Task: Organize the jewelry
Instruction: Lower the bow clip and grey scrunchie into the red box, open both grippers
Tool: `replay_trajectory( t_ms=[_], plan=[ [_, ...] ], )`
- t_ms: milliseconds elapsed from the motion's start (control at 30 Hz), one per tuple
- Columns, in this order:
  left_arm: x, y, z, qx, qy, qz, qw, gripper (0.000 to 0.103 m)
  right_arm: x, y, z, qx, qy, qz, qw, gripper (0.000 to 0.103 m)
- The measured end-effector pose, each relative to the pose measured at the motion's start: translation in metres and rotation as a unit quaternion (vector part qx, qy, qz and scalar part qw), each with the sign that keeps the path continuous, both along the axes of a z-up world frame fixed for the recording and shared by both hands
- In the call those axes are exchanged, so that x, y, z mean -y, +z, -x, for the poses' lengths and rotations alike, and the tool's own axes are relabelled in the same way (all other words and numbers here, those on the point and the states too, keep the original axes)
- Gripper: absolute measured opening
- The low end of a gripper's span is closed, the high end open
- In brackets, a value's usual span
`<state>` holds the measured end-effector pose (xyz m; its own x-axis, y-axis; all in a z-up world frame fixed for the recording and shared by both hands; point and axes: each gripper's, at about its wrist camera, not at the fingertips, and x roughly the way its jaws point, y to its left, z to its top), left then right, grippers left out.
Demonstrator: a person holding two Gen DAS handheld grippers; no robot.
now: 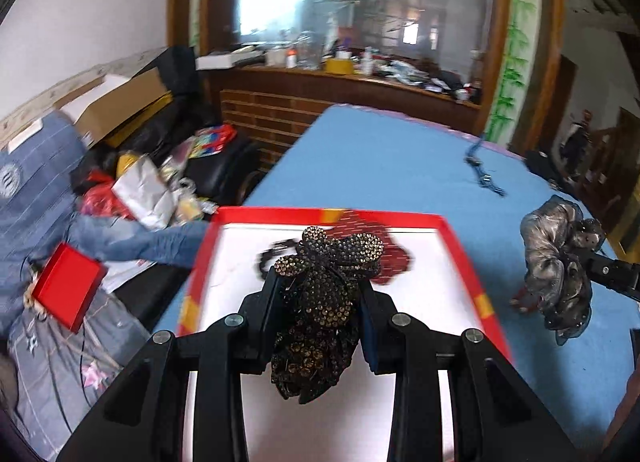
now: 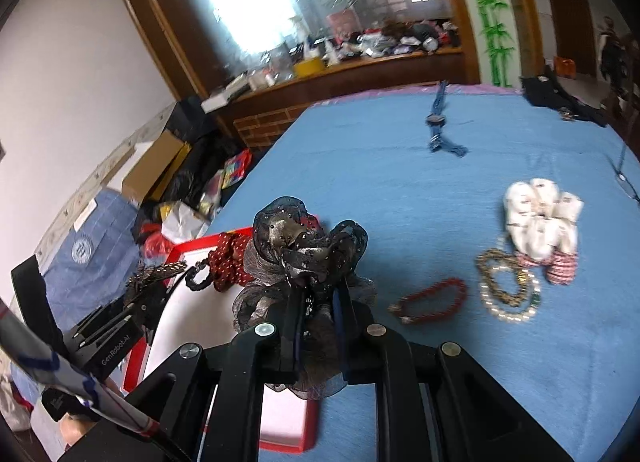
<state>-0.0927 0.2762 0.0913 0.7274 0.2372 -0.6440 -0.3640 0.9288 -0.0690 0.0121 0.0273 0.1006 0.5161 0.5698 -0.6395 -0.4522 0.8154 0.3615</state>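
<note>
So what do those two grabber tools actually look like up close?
Both are matte black. The left gripper and right gripper each have two flat fingers on angular linkage bars with round silver pivot bolts. White "GenRobot.AI" lettering marks the left one's side. Blue padding lines the fingers.

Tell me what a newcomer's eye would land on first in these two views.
First, the rhinestone bow clip pinched in the left gripper over the red-rimmed white tray. Next, the grey gauzy scrunchie clamped in the right gripper beside that tray, above the blue cloth. To its right on the cloth lie a red bead bracelet, a pearl-and-gold bracelet pile and a white fluffy piece.
</note>
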Motion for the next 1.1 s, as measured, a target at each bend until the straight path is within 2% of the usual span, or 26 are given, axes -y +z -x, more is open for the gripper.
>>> replay_trajectory(
  t_ms=[367, 500, 600, 867, 1100],
  plan=[
    [-0.044, -0.025, -0.017, -0.055, 0.025, 0.017, 0.9980, 0.033, -0.075, -0.016, -0.038, -0.024, 0.037, 0.050, 0.998, 0.016],
    [-0.057, -0.028, -0.024, -0.066, 0.018, 0.047, 0.9965, 0.033, -0.093, -0.022, -0.047, -0.022, 0.043, 0.066, 0.997, 0.016],
    [-0.059, -0.027, -0.029, -0.073, 0.027, 0.027, 0.9966, 0.033, -0.103, -0.027, -0.052, -0.020, 0.039, 0.080, 0.996, 0.016],
    [-0.061, -0.035, -0.046, -0.098, 0.014, 0.040, 0.9943, 0.033, -0.114, -0.039, -0.065, -0.027, 0.034, 0.101, 0.994, 0.018],
    [-0.062, -0.038, -0.055, -0.103, 0.017, 0.040, 0.9937, 0.033, -0.118, -0.049, -0.068, -0.039, 0.033, 0.106, 0.993, 0.022]
  ],
)
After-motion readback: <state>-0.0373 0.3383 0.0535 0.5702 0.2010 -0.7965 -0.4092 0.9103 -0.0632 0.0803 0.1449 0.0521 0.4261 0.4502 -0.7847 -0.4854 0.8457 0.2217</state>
